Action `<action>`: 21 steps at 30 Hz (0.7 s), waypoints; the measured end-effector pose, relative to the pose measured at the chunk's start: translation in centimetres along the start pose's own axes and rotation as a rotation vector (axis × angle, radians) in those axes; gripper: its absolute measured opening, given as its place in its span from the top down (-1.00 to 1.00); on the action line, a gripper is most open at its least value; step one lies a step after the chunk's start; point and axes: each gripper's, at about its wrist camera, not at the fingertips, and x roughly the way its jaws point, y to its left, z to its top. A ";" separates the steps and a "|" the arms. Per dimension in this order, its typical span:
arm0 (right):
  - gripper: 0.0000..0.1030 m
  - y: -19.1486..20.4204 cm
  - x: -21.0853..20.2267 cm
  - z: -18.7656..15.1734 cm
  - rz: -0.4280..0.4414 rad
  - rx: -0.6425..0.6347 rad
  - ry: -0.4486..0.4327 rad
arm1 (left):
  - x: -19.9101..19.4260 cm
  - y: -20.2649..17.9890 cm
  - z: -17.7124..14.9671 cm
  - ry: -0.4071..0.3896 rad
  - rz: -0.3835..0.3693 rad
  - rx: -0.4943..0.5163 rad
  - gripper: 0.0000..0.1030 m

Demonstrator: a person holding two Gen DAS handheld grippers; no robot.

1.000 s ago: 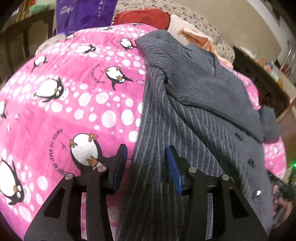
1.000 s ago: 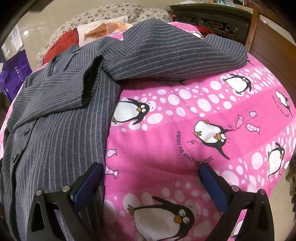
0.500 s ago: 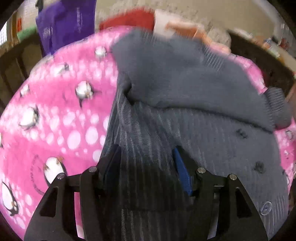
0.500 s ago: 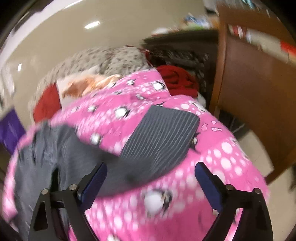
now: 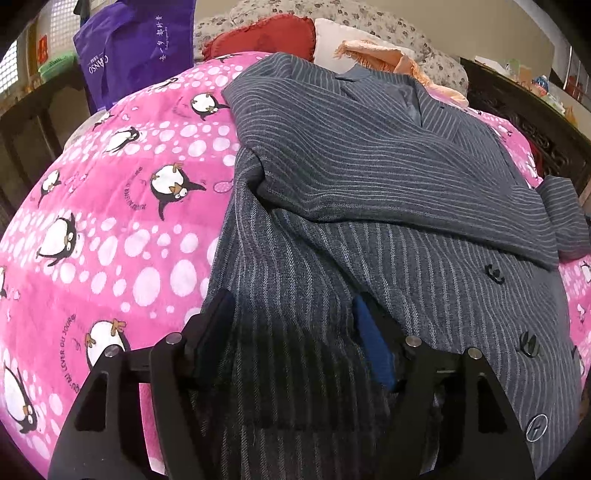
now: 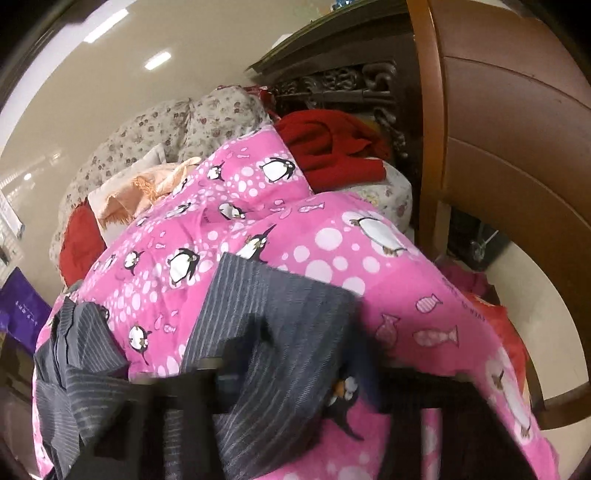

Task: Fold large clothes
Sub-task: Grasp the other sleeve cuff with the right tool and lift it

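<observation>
A grey pinstriped jacket [image 5: 369,206] lies on a pink penguin blanket [image 5: 110,221], one sleeve folded across its chest. My left gripper [image 5: 291,332] is open, its fingers straddling the jacket's left edge near the hem. In the right wrist view the other sleeve's cuff [image 6: 280,314] lies on the blanket [image 6: 369,251]. My right gripper [image 6: 295,373] is blurred and low over that cuff, its jaws apart on either side of the cloth.
Pillows [image 5: 266,33] and a peach cloth [image 5: 376,55] lie at the bed's head. A purple bag [image 5: 136,48] hangs at the left. A red garment [image 6: 332,147], dark carved furniture [image 6: 343,85] and a wooden board [image 6: 509,147] stand on the right.
My left gripper has slid right, onto the jacket's edge. My right gripper has swung up the bed and come down over the sleeve cuff.
</observation>
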 end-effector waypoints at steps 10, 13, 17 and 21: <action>0.91 0.1 -14.1 -2.3 0.022 0.073 -0.187 | -0.2 0.3 -0.3 -0.006 -0.014 -0.011 -0.33; 0.91 -1.6 -17.8 -5.1 -0.009 0.185 -0.198 | -0.4 0.6 -0.3 -0.010 -0.030 -0.027 -0.33; 0.91 0.8 -19.5 -8.2 0.014 0.161 -0.160 | -0.9 1.3 -0.4 -0.020 -0.060 -0.063 -0.33; 0.91 6.1 -18.6 -8.4 0.089 0.104 -0.118 | -2.7 2.5 -1.0 -0.077 -0.049 -0.127 -0.33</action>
